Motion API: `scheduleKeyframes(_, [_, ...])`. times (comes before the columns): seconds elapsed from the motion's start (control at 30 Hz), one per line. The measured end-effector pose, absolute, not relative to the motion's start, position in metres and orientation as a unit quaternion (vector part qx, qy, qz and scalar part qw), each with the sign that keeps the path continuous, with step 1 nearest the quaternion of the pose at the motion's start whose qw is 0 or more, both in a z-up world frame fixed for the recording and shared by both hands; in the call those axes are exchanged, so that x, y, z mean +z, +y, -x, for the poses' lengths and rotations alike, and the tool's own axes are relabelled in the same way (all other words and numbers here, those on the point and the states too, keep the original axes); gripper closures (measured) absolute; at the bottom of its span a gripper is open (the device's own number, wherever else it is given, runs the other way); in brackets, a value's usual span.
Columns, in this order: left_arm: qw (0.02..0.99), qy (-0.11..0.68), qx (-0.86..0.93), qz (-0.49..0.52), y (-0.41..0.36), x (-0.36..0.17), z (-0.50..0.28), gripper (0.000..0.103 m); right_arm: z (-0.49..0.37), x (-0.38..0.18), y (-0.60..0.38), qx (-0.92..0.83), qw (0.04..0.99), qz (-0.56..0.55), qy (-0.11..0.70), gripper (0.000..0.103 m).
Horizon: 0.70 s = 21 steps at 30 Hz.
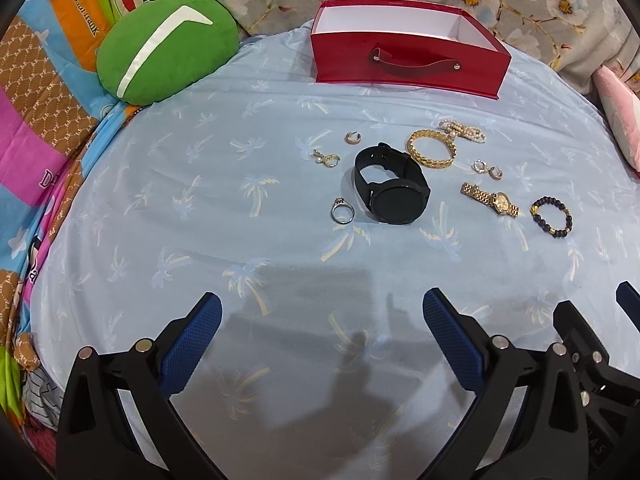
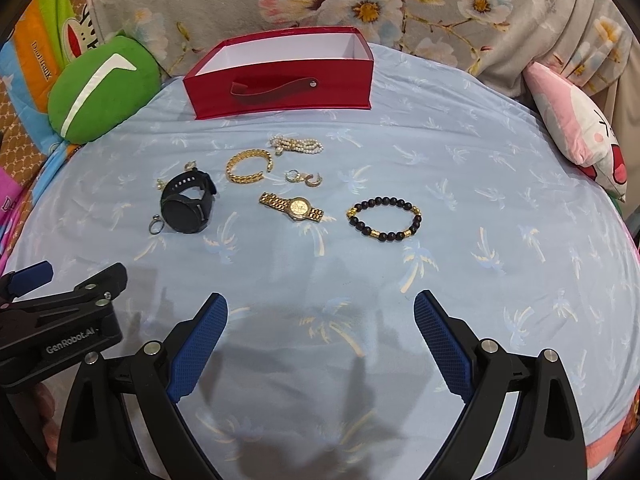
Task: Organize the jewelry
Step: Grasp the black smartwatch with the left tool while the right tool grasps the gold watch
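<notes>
Jewelry lies scattered on a light blue palm-print sheet (image 1: 240, 240). A black watch (image 1: 394, 186) (image 2: 187, 204) sits mid-field, a silver ring (image 1: 342, 212) (image 2: 156, 224) by it. Around them lie a gold cuff (image 1: 432, 148) (image 2: 249, 168), a pearl strand (image 1: 462, 130) (image 2: 297, 144), a gold watch (image 1: 491, 199) (image 2: 292, 206), a black bead bracelet (image 1: 552, 216) (image 2: 385, 218) and small hoop earrings (image 1: 488, 169) (image 2: 304, 178). Behind stands an open, empty red box (image 1: 404, 66) (image 2: 280, 88). My left gripper (image 1: 322, 308) and right gripper (image 2: 321, 308) hover open, near side of the jewelry, holding nothing.
A green cushion (image 1: 164, 46) (image 2: 100, 88) lies at the back left, a pink cushion (image 2: 576, 124) at the back right. Floral fabric (image 2: 360, 0) runs behind the box. A colourful patterned blanket (image 1: 44, 112) borders the left edge.
</notes>
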<state>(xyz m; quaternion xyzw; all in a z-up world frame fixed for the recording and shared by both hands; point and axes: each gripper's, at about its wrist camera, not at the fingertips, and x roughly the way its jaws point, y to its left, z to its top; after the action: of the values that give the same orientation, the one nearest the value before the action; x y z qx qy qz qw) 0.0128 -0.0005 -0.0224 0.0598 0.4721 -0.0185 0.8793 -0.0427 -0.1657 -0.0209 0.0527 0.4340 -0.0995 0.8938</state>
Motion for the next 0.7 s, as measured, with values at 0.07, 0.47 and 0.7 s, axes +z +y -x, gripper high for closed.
scheduleKeyframes(0.07, [0.880, 0.472, -0.017, -0.052, 0.002, -0.022, -0.018, 0.005, 0.040, -0.023, -0.174, -0.104, 0.893, -0.059, 0.435, 0.011])
scheduleKeyframes(0.47, [0.868, 0.494, -0.038, 0.027, 0.009, -0.026, -0.065, 0.005, 0.015, -0.038, -0.213, -0.123, 0.883, -0.085, 0.445, 0.011])
scheduleKeyframes(0.7, [0.868, 0.492, -0.068, -0.014, -0.032, -0.031, -0.085, 0.005, 0.002, -0.046, -0.223, -0.122, 0.879, -0.091, 0.451, 0.011])
